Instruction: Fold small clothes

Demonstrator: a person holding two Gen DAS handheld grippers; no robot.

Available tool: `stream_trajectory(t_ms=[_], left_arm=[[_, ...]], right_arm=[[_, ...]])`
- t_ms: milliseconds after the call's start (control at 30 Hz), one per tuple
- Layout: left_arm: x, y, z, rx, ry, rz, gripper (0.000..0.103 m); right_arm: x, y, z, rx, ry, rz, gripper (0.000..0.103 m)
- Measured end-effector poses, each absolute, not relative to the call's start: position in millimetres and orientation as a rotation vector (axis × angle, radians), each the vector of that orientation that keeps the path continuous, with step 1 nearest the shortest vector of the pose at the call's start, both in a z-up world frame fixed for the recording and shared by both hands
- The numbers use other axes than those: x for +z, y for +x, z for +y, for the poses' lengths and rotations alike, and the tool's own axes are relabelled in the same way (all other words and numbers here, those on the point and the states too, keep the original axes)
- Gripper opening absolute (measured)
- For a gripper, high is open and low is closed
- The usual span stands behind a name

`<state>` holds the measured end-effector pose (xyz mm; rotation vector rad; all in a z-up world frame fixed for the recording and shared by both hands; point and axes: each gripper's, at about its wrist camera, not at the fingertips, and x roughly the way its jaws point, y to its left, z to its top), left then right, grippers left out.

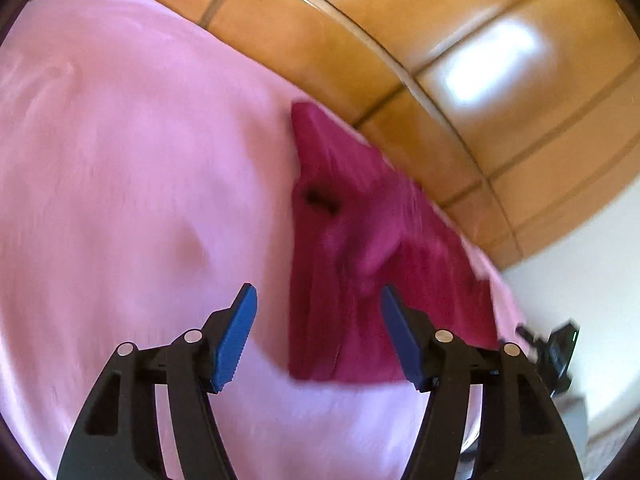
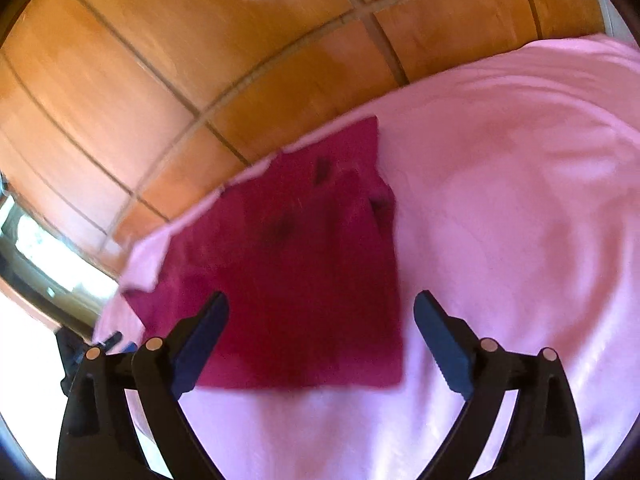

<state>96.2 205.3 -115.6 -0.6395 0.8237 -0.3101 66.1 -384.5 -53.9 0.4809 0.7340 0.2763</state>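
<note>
A small magenta garment (image 1: 360, 264) lies folded on a pink cloth (image 1: 132, 168) near the surface's far edge. My left gripper (image 1: 318, 300) hovers open just in front of the garment's near edge, with nothing between its blue pads (image 1: 236, 340). In the right wrist view the same garment (image 2: 296, 264) shows as a flat, roughly square shape with a few dark marks. My right gripper (image 2: 322, 306) stands wide open over its near part, the pads (image 2: 444, 344) apart from the fabric. Both views are motion-blurred.
The pink cloth (image 2: 500, 208) covers the surface and ends at an edge beyond the garment. Past it lies an orange tiled floor (image 2: 160, 80). A dark device (image 1: 556, 348) sits at the right edge of the left wrist view, by a pale wall.
</note>
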Motion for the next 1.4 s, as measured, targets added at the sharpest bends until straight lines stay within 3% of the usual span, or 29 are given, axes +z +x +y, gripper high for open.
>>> stream_trajectory(t_ms=[100, 167, 200, 267, 367, 467, 700, 1000, 1067, 1100, 1133, 1167, 1400], left_arm=[[-128.6, 89.1, 188.0, -0.334, -0.581, 0.852, 0.063], [-131.7, 89.2, 176.4, -0.333, -0.552, 0.856, 0.058], [-131.7, 90.5, 169.7, -0.352, -0.537, 0.861, 0.039], [-129.2, 95.0, 162.3, -0.328, -0.493, 0.876, 0.023], [-122.7, 93.5, 167.0, -0.345, -0.508, 0.86, 0.015], [-116.9, 82.9, 171.8, -0.37, -0.515, 0.838, 0.013], [-114.6, 51.8, 173.0, -0.399, -0.528, 0.858, 0.013], [-133.7, -20.8, 169.6, -0.407, -0.499, 0.98, 0.016], [-128.1, -15.0, 174.6, -0.399, -0.494, 0.96, 0.018], [-122.9, -9.0, 178.0, -0.377, -0.48, 0.938, 0.023], [-118.5, -4.5, 181.7, -0.362, -0.468, 0.916, 0.028], [-114.7, 0.5, 184.6, -0.359, -0.465, 0.895, 0.03], [-105.3, 61.3, 174.6, -0.376, -0.431, 0.839, 0.035]], right_arm=[[-73.2, 57.4, -377.5, 0.248, 0.403, 0.782, 0.079], [-83.7, 60.8, -372.0, 0.23, 0.372, 0.805, 0.061], [-88.8, 63.7, -368.6, 0.218, 0.358, 0.806, 0.057], [-90.1, 64.6, -365.7, 0.204, 0.346, 0.797, 0.039], [-83.9, 61.9, -360.6, 0.2, 0.324, 0.792, 0.028], [-72.1, 46.2, -357.7, 0.218, 0.31, 0.761, 0.025], [-63.5, 3.2, -360.1, 0.27, 0.34, 0.766, 0.024], [-101.9, -70.4, -375.1, 0.265, 0.339, 0.95, 0.025], [-98.1, -69.0, -373.2, 0.262, 0.324, 0.944, 0.04], [-95.2, -67.0, -374.0, 0.261, 0.33, 0.932, 0.044], [-89.9, -65.1, -374.8, 0.252, 0.332, 0.911, 0.057], [-83.9, -63.0, -375.7, 0.24, 0.327, 0.886, 0.062], [-54.6, -21.7, -370.9, 0.201, 0.258, 0.774, 0.062]])
